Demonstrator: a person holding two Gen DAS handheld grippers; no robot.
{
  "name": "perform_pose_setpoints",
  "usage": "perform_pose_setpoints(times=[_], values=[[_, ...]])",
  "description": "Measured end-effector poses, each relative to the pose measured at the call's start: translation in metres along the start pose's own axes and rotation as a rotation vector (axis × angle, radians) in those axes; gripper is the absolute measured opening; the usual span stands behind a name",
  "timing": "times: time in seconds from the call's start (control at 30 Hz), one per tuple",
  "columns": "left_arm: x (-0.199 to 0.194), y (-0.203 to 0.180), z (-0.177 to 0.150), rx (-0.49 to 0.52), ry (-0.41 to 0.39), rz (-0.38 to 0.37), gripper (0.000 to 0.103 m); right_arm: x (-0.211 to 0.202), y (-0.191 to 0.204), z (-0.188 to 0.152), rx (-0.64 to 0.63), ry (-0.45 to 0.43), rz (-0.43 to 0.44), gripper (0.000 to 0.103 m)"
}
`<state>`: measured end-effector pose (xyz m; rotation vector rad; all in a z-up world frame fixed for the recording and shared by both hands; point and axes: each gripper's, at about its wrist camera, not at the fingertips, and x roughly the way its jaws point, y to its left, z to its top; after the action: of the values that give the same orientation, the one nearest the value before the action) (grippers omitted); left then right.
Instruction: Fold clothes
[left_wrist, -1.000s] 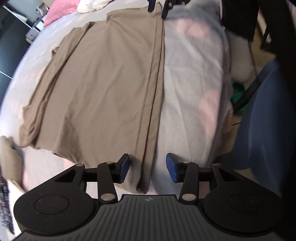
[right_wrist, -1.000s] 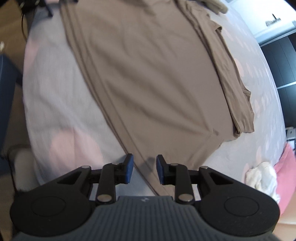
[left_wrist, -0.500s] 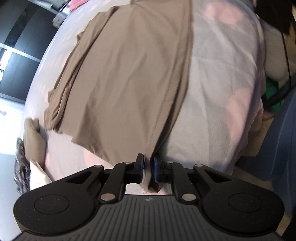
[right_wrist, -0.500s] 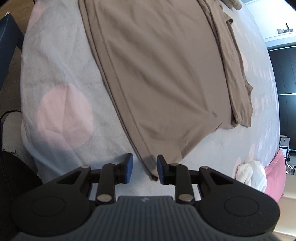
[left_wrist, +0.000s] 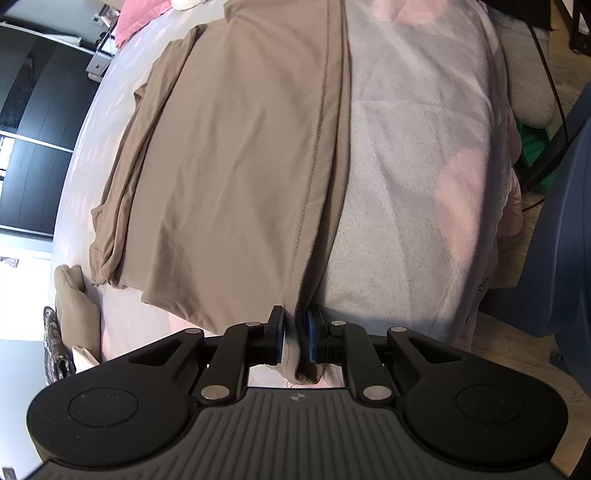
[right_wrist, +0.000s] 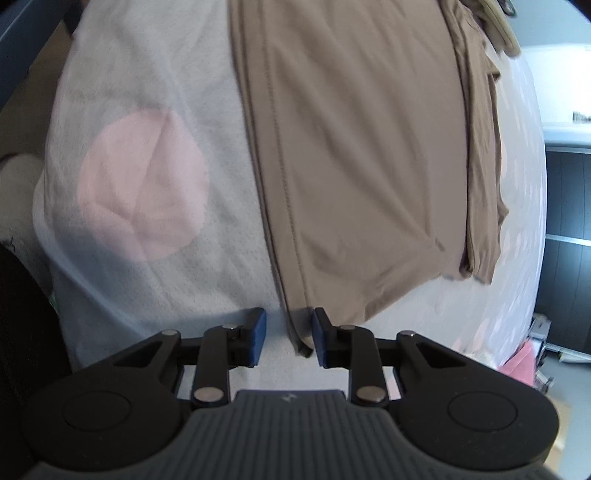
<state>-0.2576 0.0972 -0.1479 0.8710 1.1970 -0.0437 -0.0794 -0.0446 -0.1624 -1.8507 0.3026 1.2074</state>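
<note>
Bedspread beside the hem: we see a broad bare strip of grey bedspread (left_wrist: 413, 166) along the tan garment (left_wrist: 229, 155), open for a gripper to pass.
Bed edge: a blue chair (left_wrist: 561, 229) stands close alongside, with a dark cable (left_wrist: 550, 81) and something green (left_wrist: 532, 140) (we cannot tell what) crowding that side.
Far side of the garment: open bedspread (right_wrist: 517, 155), then dark cabinets (right_wrist: 565, 240).
Corner of the bed: another beige piece (left_wrist: 74, 295) lies just beside the garment.
Head end: a pink pillow (left_wrist: 136, 18) lies beyond the garment.
</note>
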Motion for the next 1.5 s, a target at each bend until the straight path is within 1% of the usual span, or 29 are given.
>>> perform_pose_setpoints(times=[0.07, 0.23, 0.27, 0.3, 0.33, 0.37, 0.47, 0.53, 0.6, 0.67, 0.77, 0.83, 0.9, 0.97, 1.03, 1.13, 1.23, 1.37, 1.5], values=[[0.001, 0.000, 0.000, -0.006, -0.002, 0.008, 0.018, 0.000, 0.001, 0.003, -0.016, -0.010, -0.025, 0.029], [0.002, 0.002, 0.000, -0.002, -0.007, 0.016, 0.021, -0.001, -0.001, 0.010, -0.018, -0.051, -0.097, 0.028], [0.002, 0.002, 0.000, -0.001, -0.008, 0.016, 0.021, 0.001, -0.001, 0.011, -0.024, -0.057, -0.113, 0.020], [0.002, 0.002, 0.000, 0.001, -0.009, 0.017, 0.021, 0.002, 0.000, 0.012, -0.029, -0.063, -0.129, 0.007], [0.002, 0.002, 0.000, 0.002, -0.009, 0.018, 0.020, 0.003, 0.000, 0.014, -0.035, -0.069, -0.145, 0.005], [0.002, 0.002, 0.000, 0.001, -0.011, 0.014, 0.012, 0.001, -0.005, 0.013, -0.012, -0.076, -0.160, 0.005], [-0.001, 0.011, -0.001, -0.057, -0.021, -0.019, 0.003, -0.008, -0.023, 0.011, 0.081, -0.100, -0.207, 0.004], [-0.005, 0.022, -0.001, -0.114, -0.028, -0.029, 0.003, -0.014, -0.036, 0.010, 0.144, -0.116, -0.237, 0.004], [-0.008, 0.040, -0.001, -0.195, -0.034, -0.062, 0.002, -0.020, -0.048, 0.008, 0.206, -0.132, -0.268, 0.004], [-0.013, 0.061, -0.003, -0.284, -0.048, -0.079, 0.002, -0.026, -0.061, 0.007, 0.268, -0.148, -0.299, 0.004], [-0.020, 0.107, -0.014, -0.481, -0.086, -0.124, 0.002, -0.036, -0.085, 0.001, 0.395, -0.183, -0.360, 0.004], [-0.028, 0.140, -0.024, -0.615, -0.131, -0.118, 0.002, -0.045, -0.103, -0.002, 0.490, -0.212, -0.410, 0.003], [-0.037, 0.169, -0.033, -0.720, -0.186, -0.091, 0.002, -0.056, -0.118, -0.001, 0.579, -0.243, -0.463, 0.003], [-0.046, 0.191, -0.036, -0.778, -0.234, -0.057, 0.002, -0.066, -0.131, 0.000, 0.656, -0.270, -0.513, 0.003], [-0.052, 0.207, -0.035, -0.799, -0.266, -0.018, 0.002, -0.076, -0.140, -0.001, 0.705, -0.280, -0.556, 0.003], [-0.056, 0.227, -0.027, -0.794, -0.292, 0.022, 0.002, -0.077, -0.157, -0.001, 0.733, -0.267, -0.561, 0.003], [-0.058, 0.243, -0.018, -0.783, -0.300, 0.044, 0.002, -0.079, -0.174, -0.001, 0.759, -0.253, -0.562, 0.003], [-0.050, 0.266, -0.010, -0.760, -0.280, 0.062, 0.002, -0.081, -0.197, -0.002, 0.793, -0.233, -0.563, 0.003], [-0.034, 0.282, -0.001, -0.712, -0.227, 0.074, 0.002, -0.077, -0.218, -0.003, 0.804, -0.222, -0.549, 0.003]])
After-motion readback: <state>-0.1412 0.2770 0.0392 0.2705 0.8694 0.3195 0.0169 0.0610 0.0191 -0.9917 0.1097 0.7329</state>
